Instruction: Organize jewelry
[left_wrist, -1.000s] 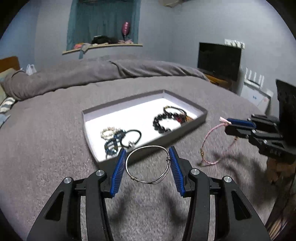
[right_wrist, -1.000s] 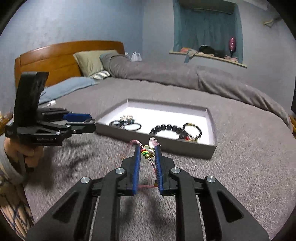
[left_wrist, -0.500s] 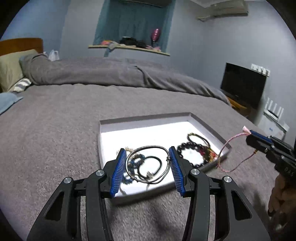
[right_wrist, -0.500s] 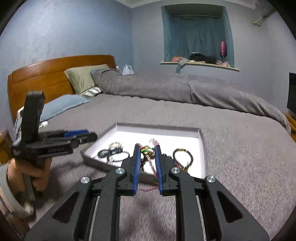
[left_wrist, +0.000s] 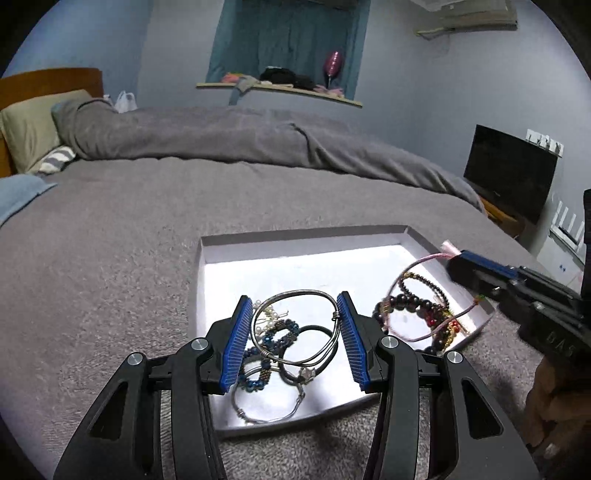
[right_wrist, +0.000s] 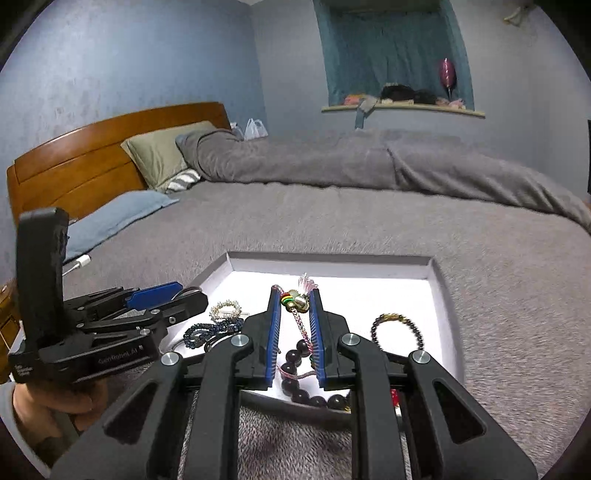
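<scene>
While both grippers hang over the shallow tray (left_wrist: 295, 238) lying on the grey bed (left_wrist: 110, 240), each one carries a piece of jewelry. The left gripper (left_wrist: 295, 332) has its blue fingers (left_wrist: 234, 349) pinching a silver wire bangle (left_wrist: 295, 325) across its width, above the tray's near left corner. Under it, on the white tray floor, lie a blue beaded bracelet (left_wrist: 273, 339), a pearl bracelet (left_wrist: 267, 317), a black hair tie (left_wrist: 314, 343) and a thin silver chain bracelet (left_wrist: 269, 406). The right gripper (right_wrist: 295, 332) has its fingers (right_wrist: 273, 332) nearly pressed together, pinching a pink cord bracelet (right_wrist: 299, 321) with coloured beads and a tassel; the cord loops down over the tray's right side. There lie a dark large-bead bracelet (right_wrist: 299, 373) near the tray's near edge and a small dark-bead bracelet (right_wrist: 399, 328) toward its right wall. A pillow (right_wrist: 162, 155) lies against the wooden headboard (right_wrist: 92, 155) at the head of the bed.
</scene>
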